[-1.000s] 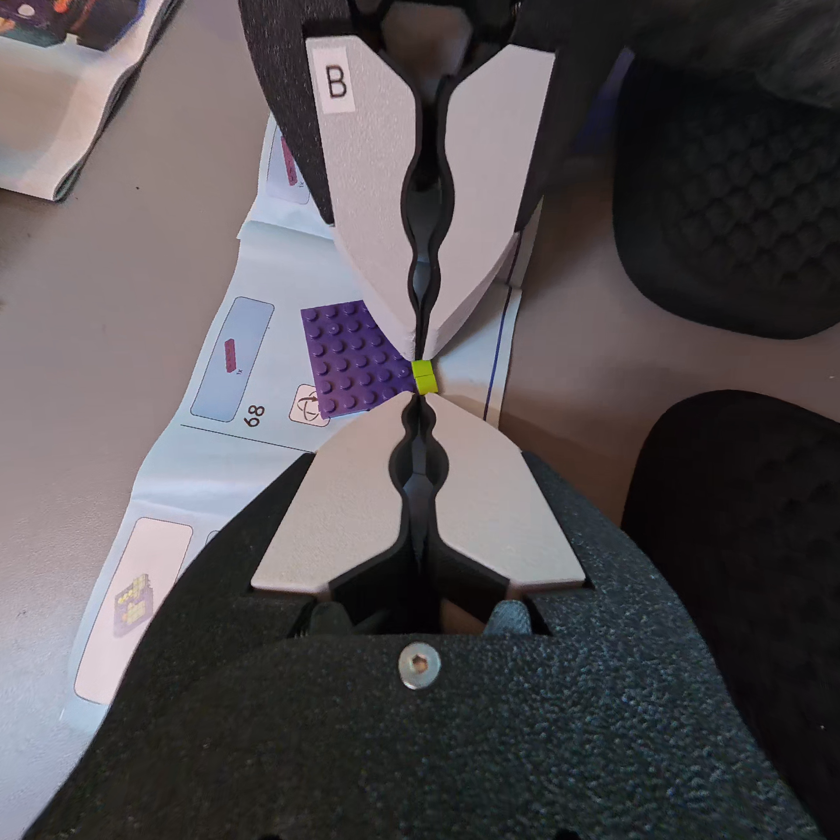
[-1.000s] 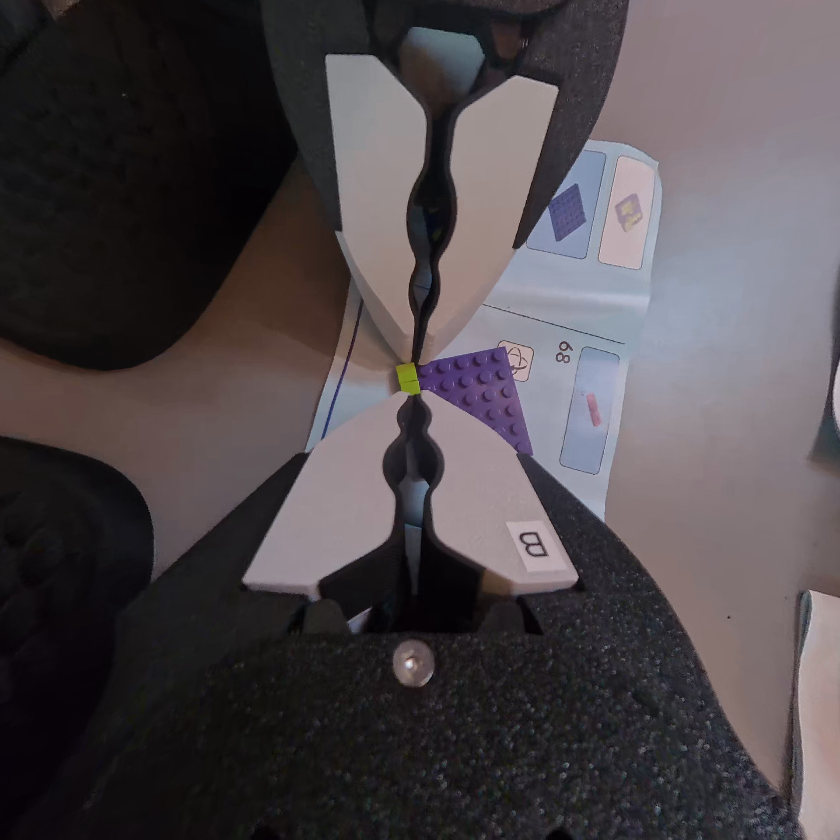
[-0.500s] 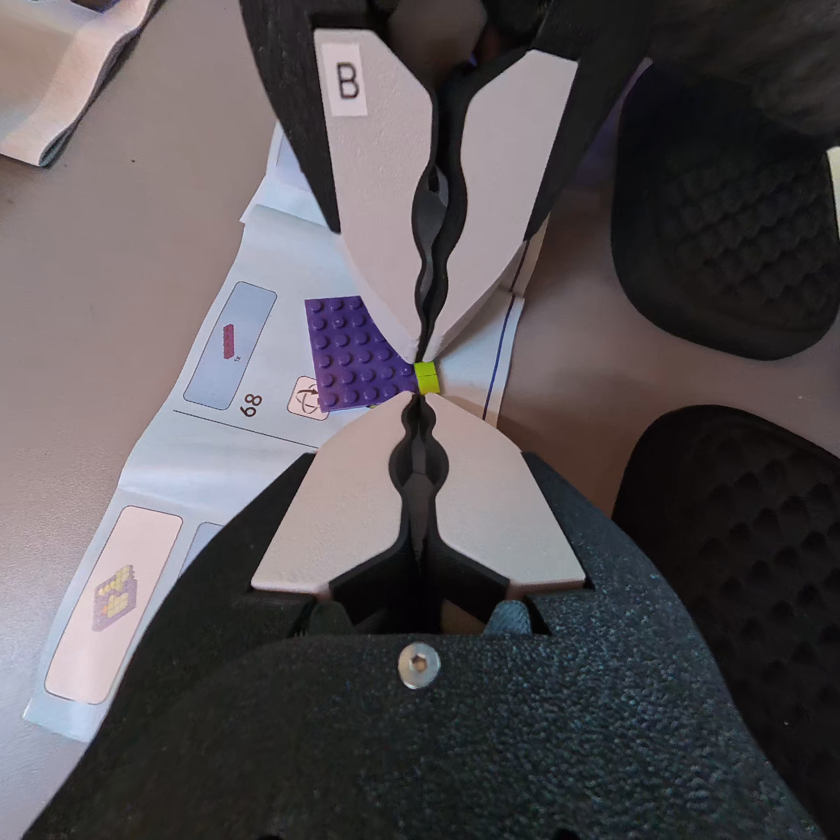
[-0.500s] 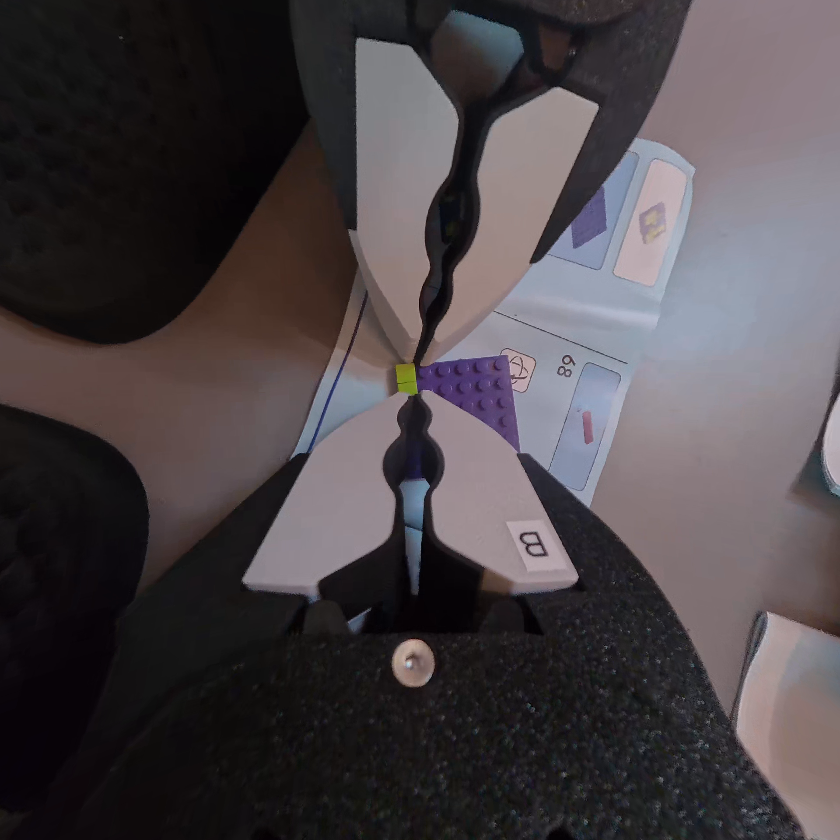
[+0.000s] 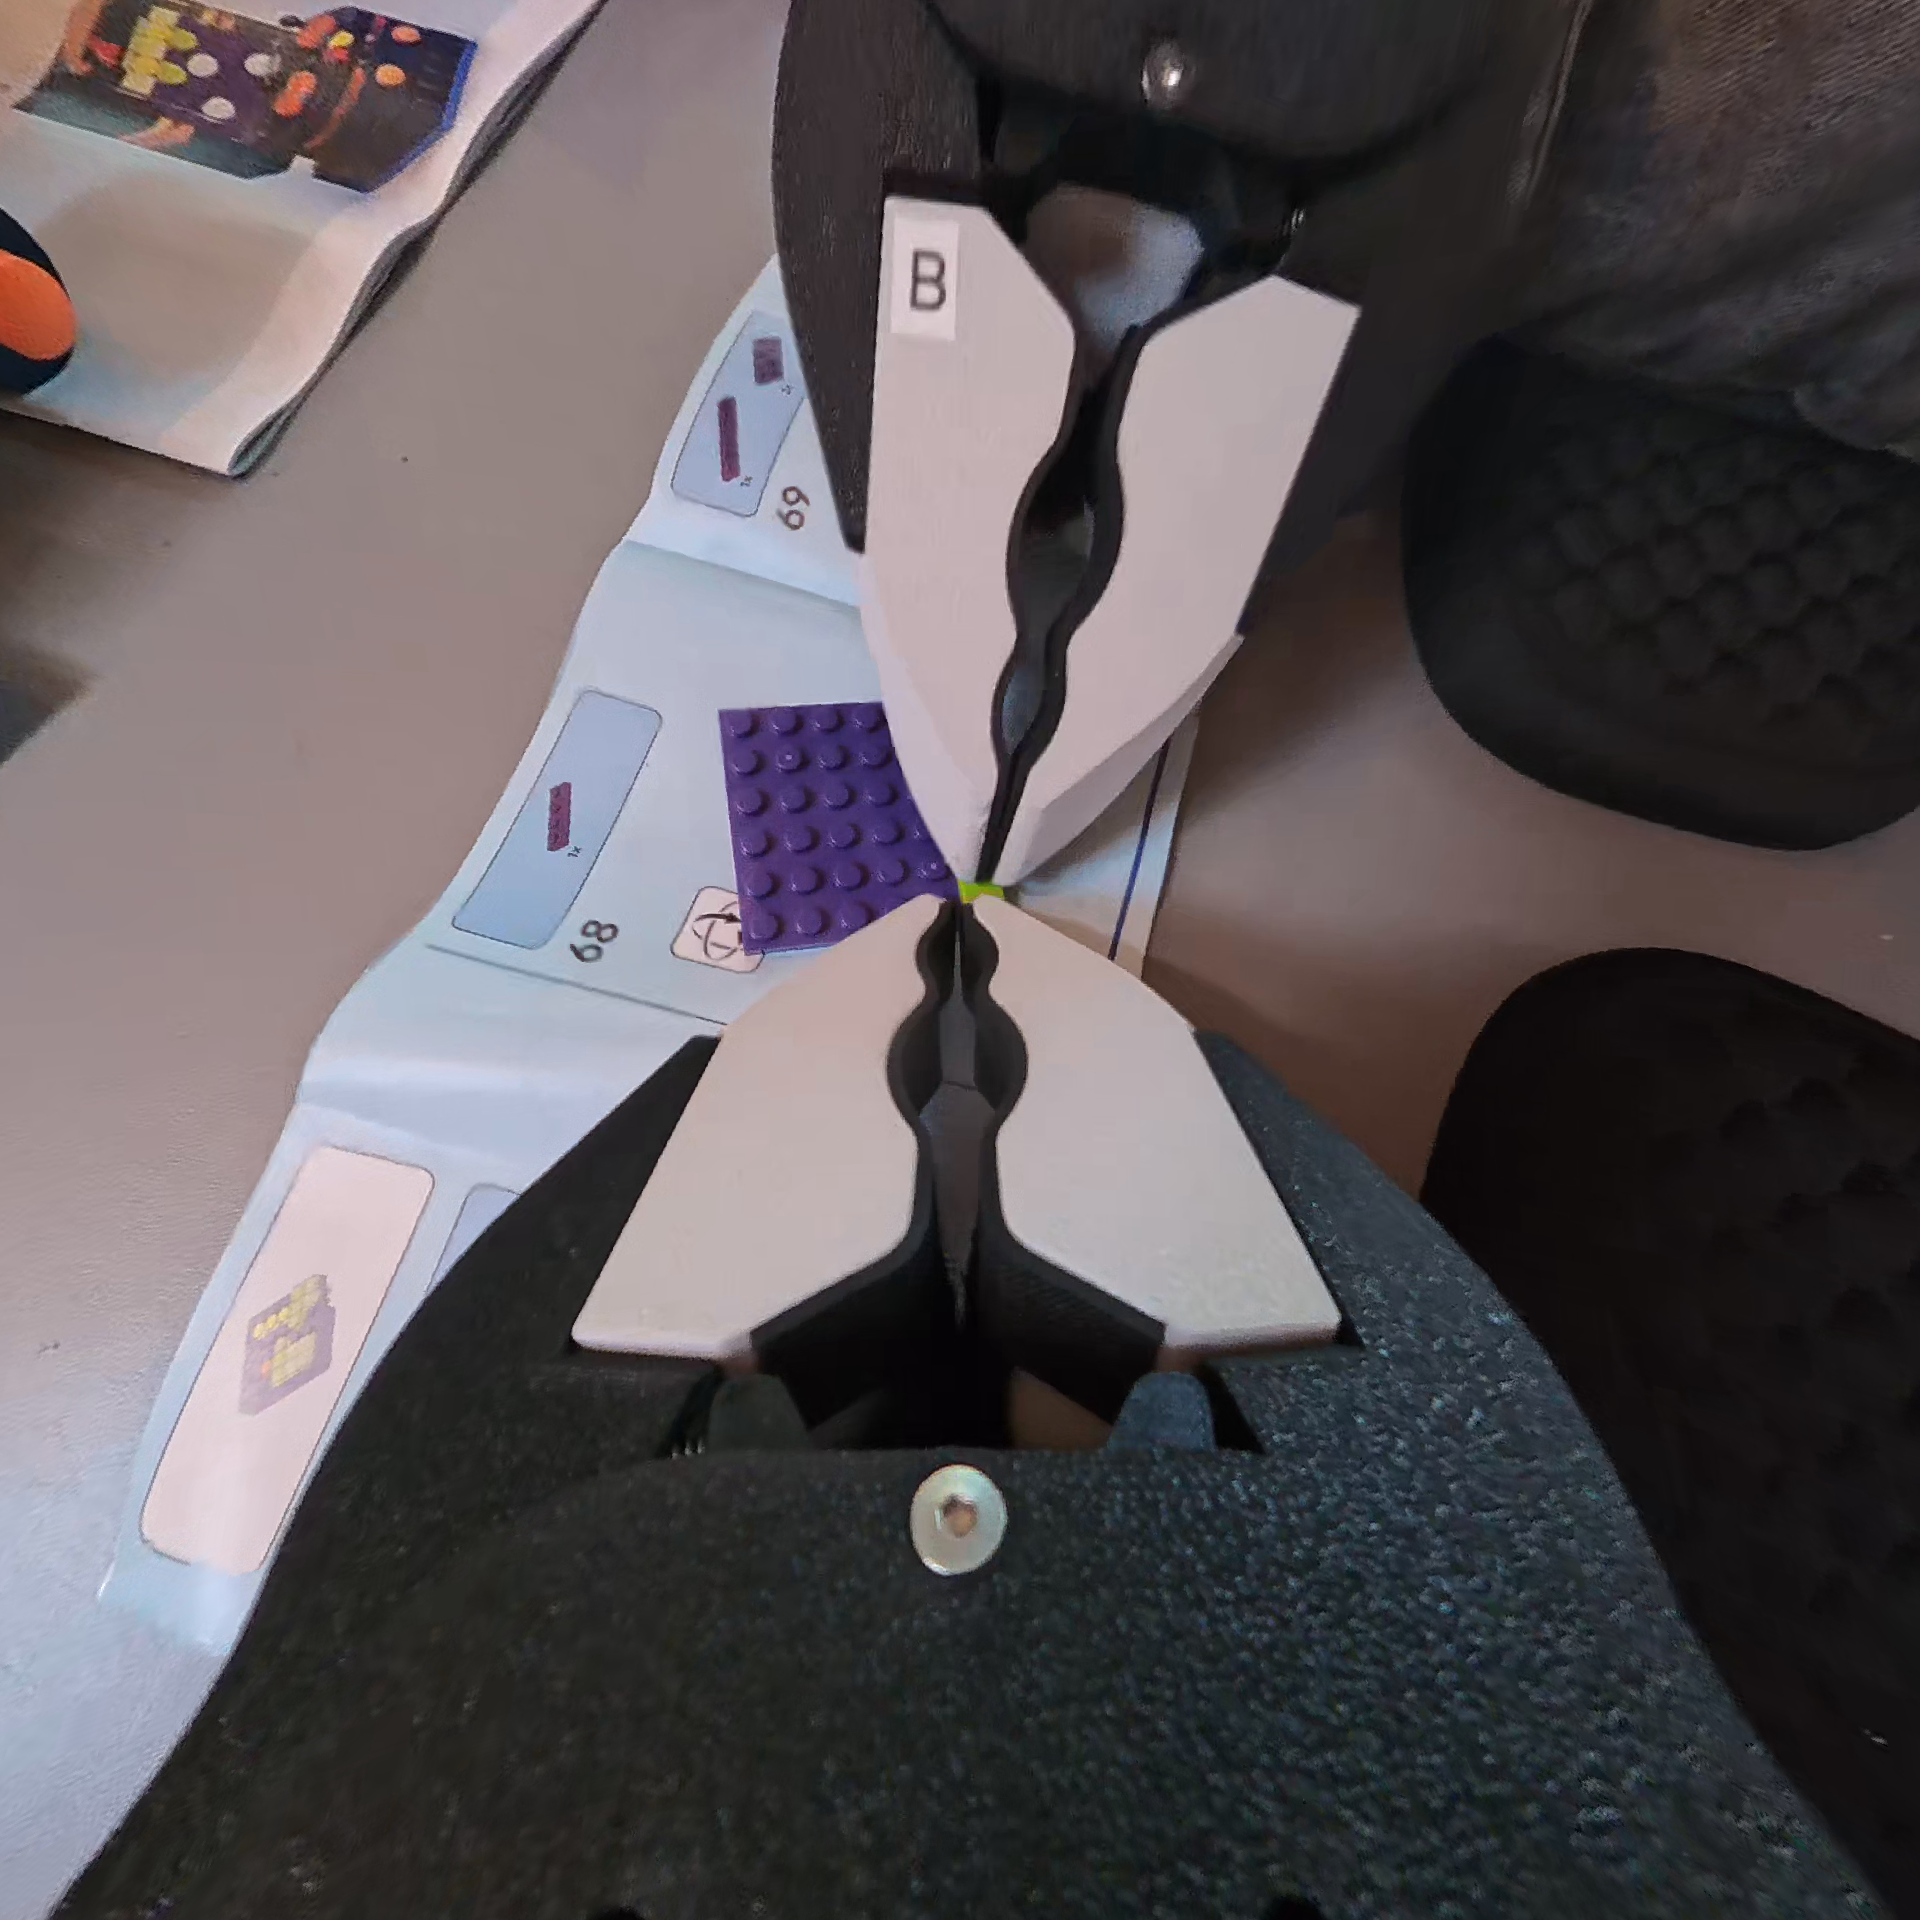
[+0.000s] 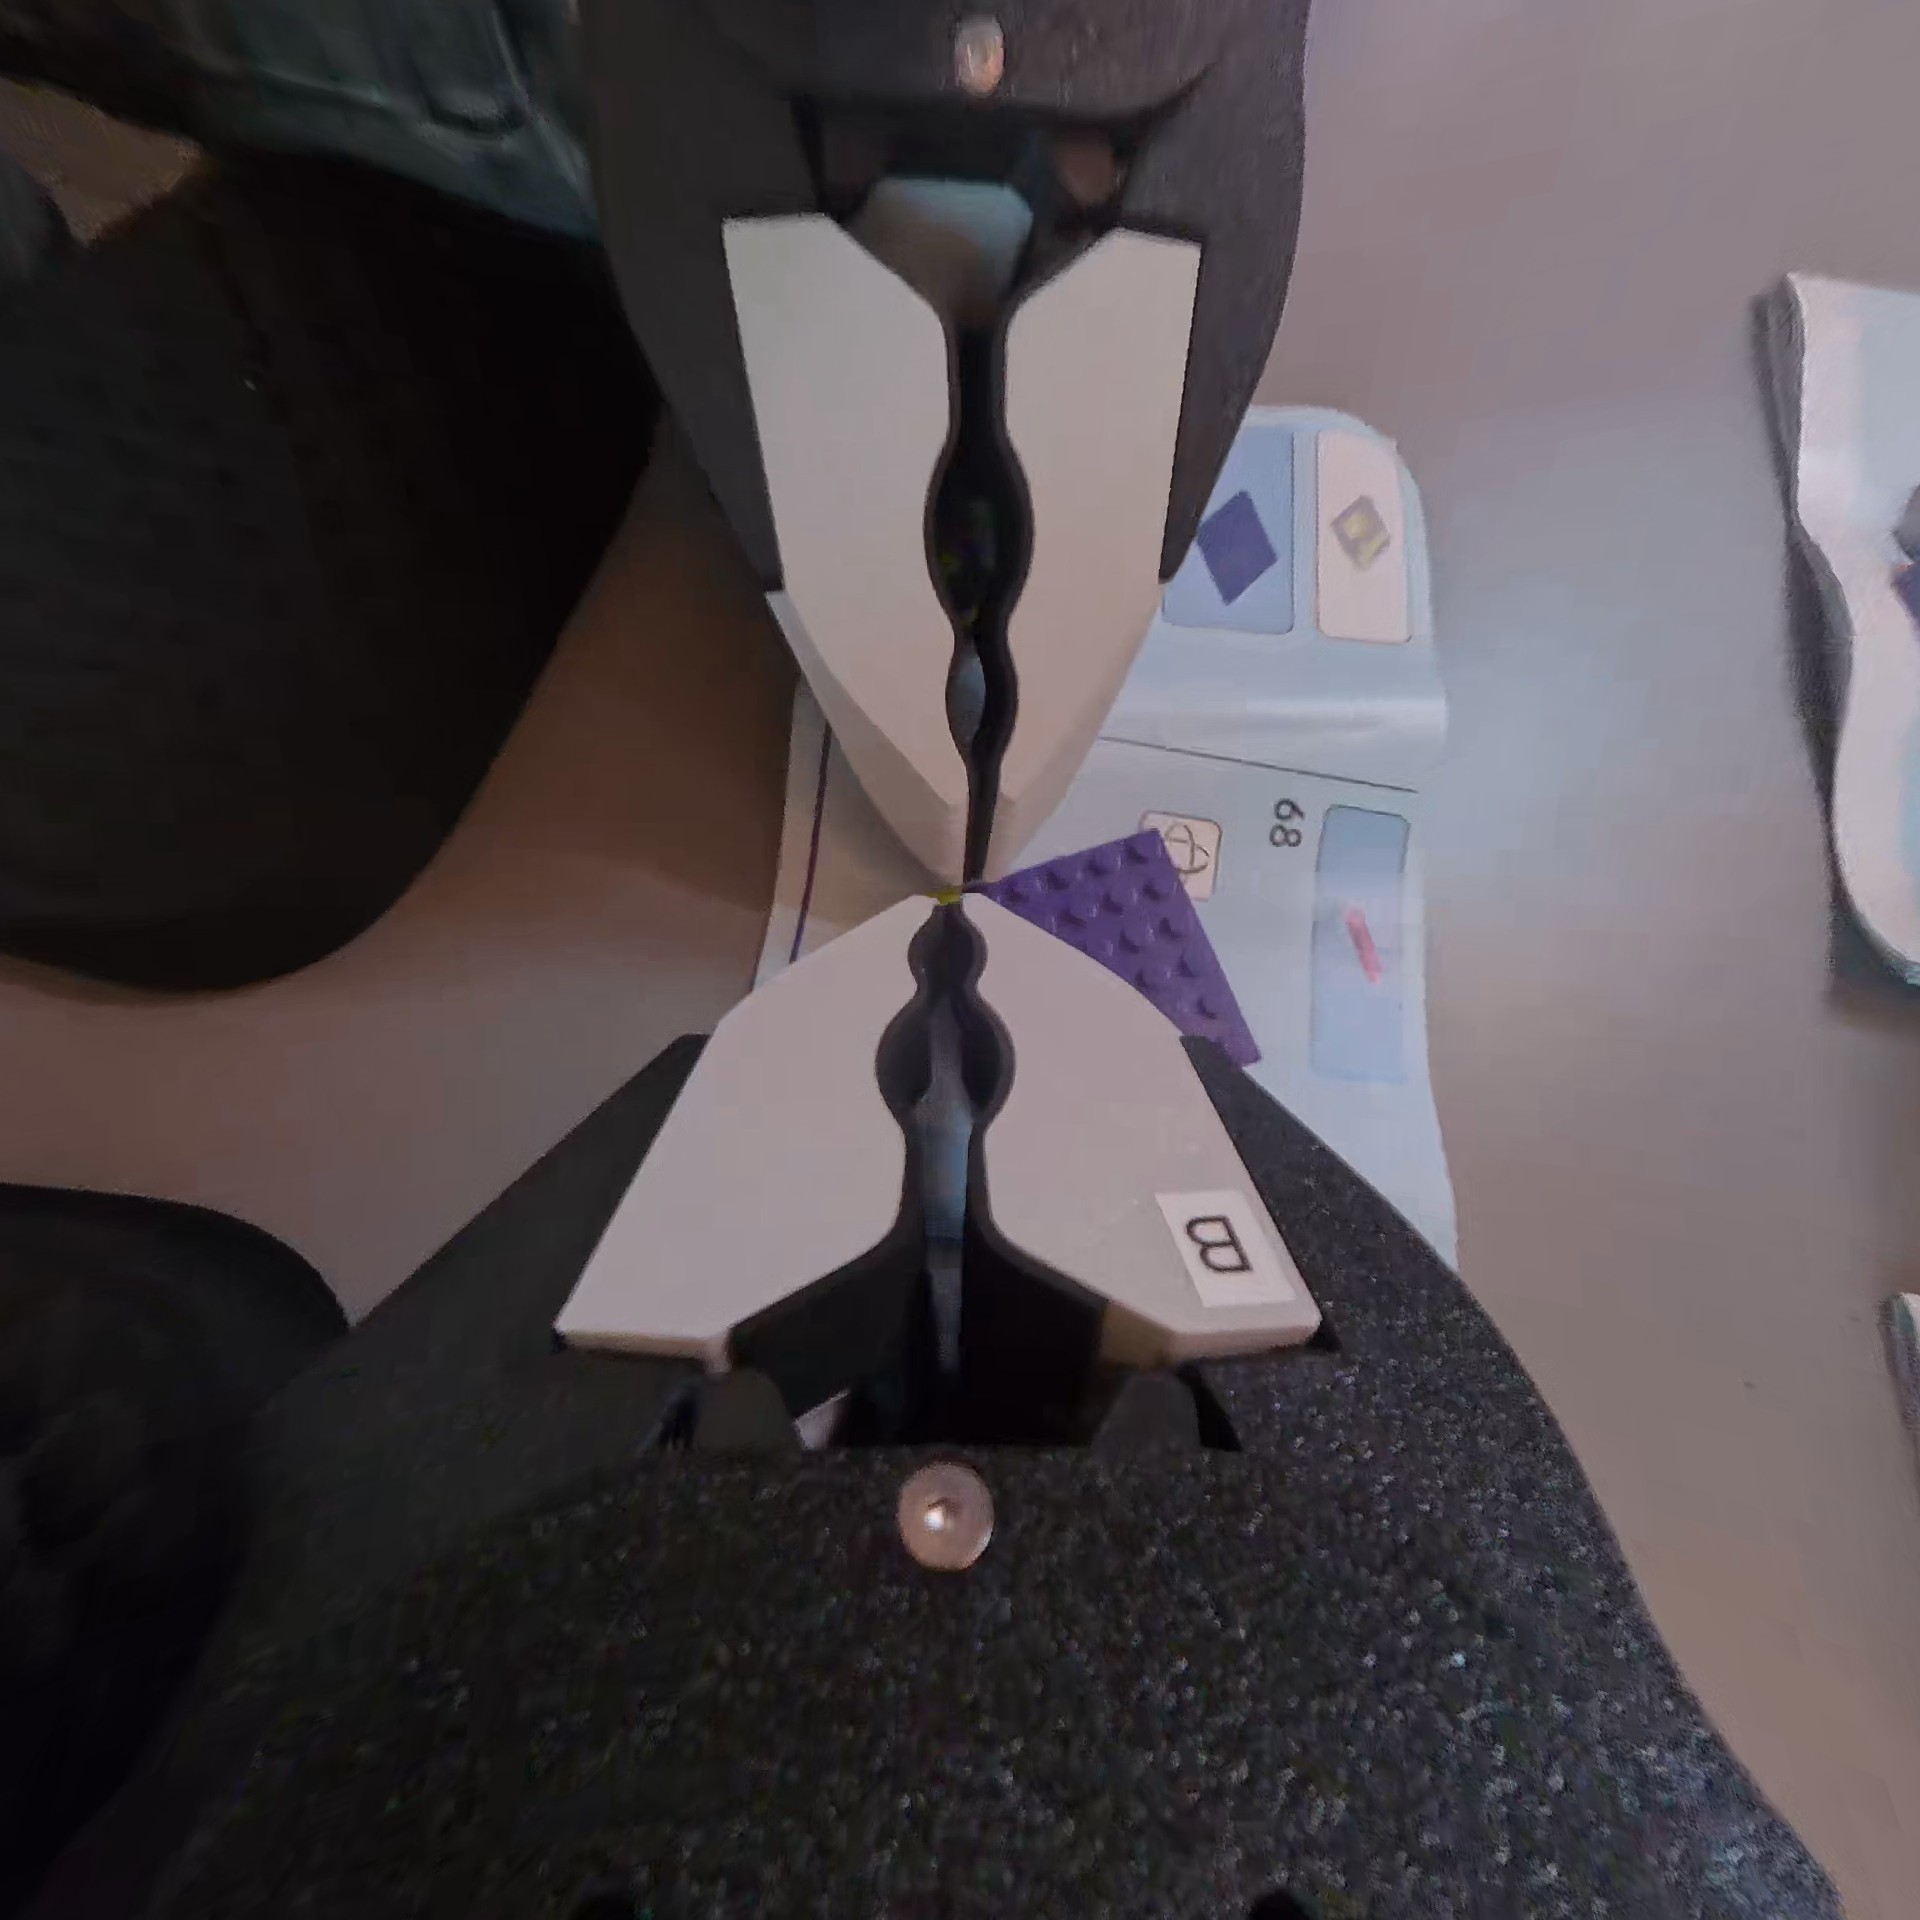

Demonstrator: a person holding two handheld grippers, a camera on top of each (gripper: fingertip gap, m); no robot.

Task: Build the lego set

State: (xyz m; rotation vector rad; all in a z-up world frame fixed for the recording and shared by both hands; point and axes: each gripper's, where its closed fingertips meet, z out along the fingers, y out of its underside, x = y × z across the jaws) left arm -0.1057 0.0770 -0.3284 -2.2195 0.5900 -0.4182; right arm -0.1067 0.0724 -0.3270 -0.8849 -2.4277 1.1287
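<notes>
My left gripper and right gripper meet tip to tip, both with jaws closed. A tiny lime green piece is pinched where the tips meet, and only a sliver of it shows. In the right wrist view my right gripper is at the bottom, the left gripper is at the top, and the lime piece is barely visible. A purple studded plate has its corner at the tips, over an open instruction page. It also shows in the right wrist view.
The grey table carries a second booklet at the far left, with an orange and black object beside it. Black mesh chair parts lie to the right of the table edge. More paper lies at the right. Less than 4 cm separates the two grippers' tips.
The two grippers have pressed closer together, so the lime piece shows much less between the tips. Both views have shifted over the page and show more of the table.
</notes>
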